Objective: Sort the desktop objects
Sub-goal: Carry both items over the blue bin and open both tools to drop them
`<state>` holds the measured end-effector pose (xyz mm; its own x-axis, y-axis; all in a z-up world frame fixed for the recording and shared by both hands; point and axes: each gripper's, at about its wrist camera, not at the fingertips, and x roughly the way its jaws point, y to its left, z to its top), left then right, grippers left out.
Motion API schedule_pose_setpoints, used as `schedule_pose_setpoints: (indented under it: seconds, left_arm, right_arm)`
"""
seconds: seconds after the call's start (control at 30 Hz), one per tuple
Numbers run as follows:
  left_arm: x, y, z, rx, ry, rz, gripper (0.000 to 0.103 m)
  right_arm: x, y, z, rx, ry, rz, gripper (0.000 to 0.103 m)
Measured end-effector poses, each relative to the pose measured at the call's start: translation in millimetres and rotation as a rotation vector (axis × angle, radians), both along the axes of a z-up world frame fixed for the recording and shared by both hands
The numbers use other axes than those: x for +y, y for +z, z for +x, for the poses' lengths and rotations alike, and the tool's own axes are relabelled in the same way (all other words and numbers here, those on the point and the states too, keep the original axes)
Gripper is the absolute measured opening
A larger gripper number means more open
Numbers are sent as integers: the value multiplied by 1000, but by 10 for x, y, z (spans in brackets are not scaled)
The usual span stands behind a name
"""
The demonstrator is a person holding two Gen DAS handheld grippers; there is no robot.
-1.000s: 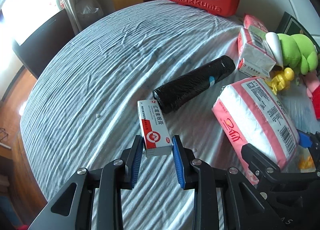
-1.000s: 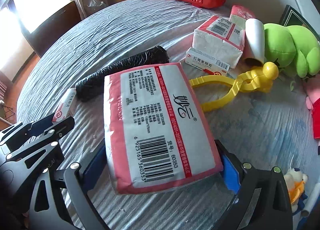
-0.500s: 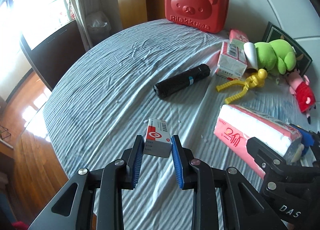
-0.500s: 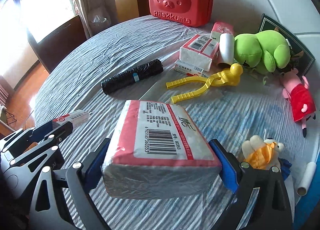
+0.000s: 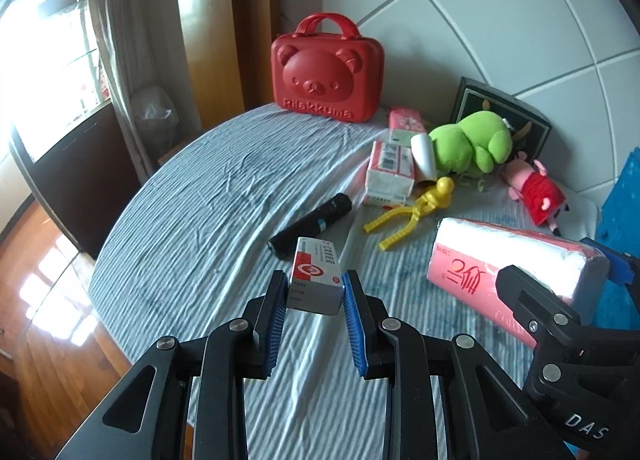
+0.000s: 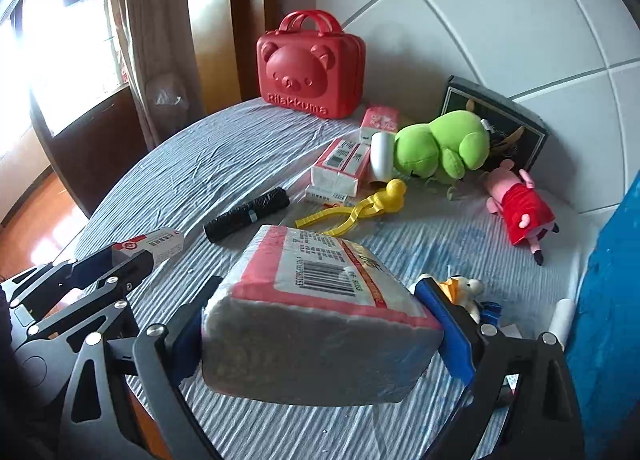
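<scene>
My left gripper (image 5: 314, 287) is shut on a small red-and-white medicine box (image 5: 316, 276) and holds it above the striped tablecloth; the box also shows in the right wrist view (image 6: 154, 246). My right gripper (image 6: 316, 324) is shut on a large pink-and-white tissue pack (image 6: 320, 300), lifted off the table; the pack also shows in the left wrist view (image 5: 508, 260). A black rolled bundle (image 5: 312, 224) and a yellow tong toy (image 5: 416, 212) lie on the table ahead.
A red bear case (image 5: 326, 72) stands at the back. Tissue boxes (image 5: 390, 172), a green plush (image 5: 472, 144), a pink pig doll (image 5: 534, 190) and a dark box (image 5: 500, 108) lie at the back right. A blue bin (image 6: 608, 300) is at the right, a small plush (image 6: 464, 288) near it.
Both grippers have risen and pulled back from the table, lifting the medicine box and the tissue pack. More of the wall and the back of the table shows.
</scene>
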<state>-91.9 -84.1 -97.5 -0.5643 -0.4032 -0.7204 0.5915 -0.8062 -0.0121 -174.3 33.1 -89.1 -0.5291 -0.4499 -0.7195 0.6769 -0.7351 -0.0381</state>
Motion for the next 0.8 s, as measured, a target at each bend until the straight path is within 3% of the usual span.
schedule_pose_setpoints:
  seconds: [0.2, 0.33, 0.63, 0.8]
  left_arm:
    - [340, 436, -50, 94, -134, -27, 28]
    - [779, 763, -138, 164, -245, -44, 28]
    - [2197, 1433, -291, 306, -495, -79, 28]
    - [3122, 1600, -435, 317, -630, -94, 28]
  right_arm:
    - [330, 508, 204, 97, -109, -50, 95]
    - [789, 881, 294, 171, -208, -75, 95]
    - [2207, 1491, 495, 309, -463, -117, 95]
    - [3103, 1707, 601, 363, -599, -127, 95]
